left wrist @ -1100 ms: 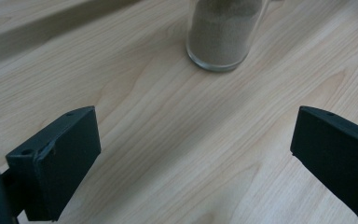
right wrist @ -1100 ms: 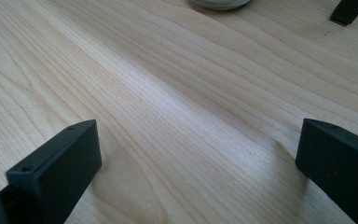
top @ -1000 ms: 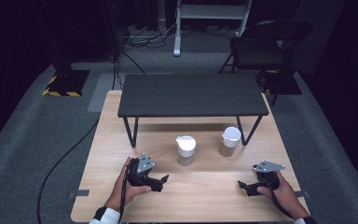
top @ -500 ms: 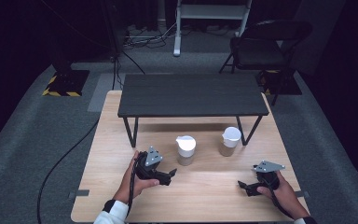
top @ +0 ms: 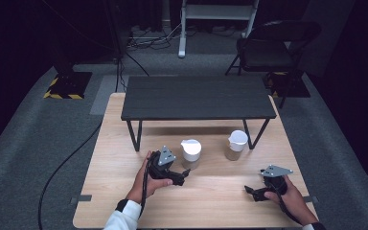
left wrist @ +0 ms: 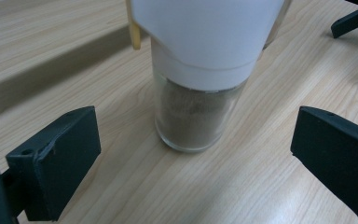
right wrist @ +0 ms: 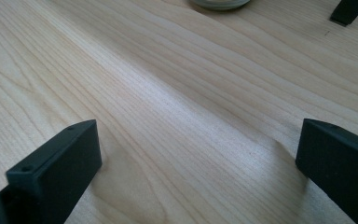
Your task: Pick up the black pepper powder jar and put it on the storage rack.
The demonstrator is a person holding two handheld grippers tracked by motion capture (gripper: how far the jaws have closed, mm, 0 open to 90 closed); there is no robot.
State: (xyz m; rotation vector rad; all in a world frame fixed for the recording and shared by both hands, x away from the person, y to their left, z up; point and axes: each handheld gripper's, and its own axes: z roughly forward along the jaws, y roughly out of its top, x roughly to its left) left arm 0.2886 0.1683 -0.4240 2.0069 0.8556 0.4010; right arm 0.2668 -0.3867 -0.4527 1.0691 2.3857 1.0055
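**A:** Item one, the left jar [left wrist: 193, 88]. Where does it stand for you?

**B:** On the wooden table [top: 220, 201], just in front of the black shelf [top: 196, 98], with your left gripper [left wrist: 193, 154] right before it. Its jaws are spread wide, one to each side of the jar and short of the glass, touching nothing.

**A:** Risks?

**B:** As I judge it: the jar is tall and narrow under a bulky white lid [left wrist: 209, 32]. If you close high on the lid, or one jaw lands first, you could tip it or push it toward the second jar [top: 235, 145]. Smooth glass may also slip in a loose grip.

**A:** Appearance?

**B:** A clear glass body, filled nearly to the collar with a brown powder. The white cap has a pour spout. It stands upright.

**A:** Item two, the right gripper [right wrist: 196, 158]?

**B:** It is low over bare wood near the table's right front corner, jaws apart, holding nothing, well away from both jars.
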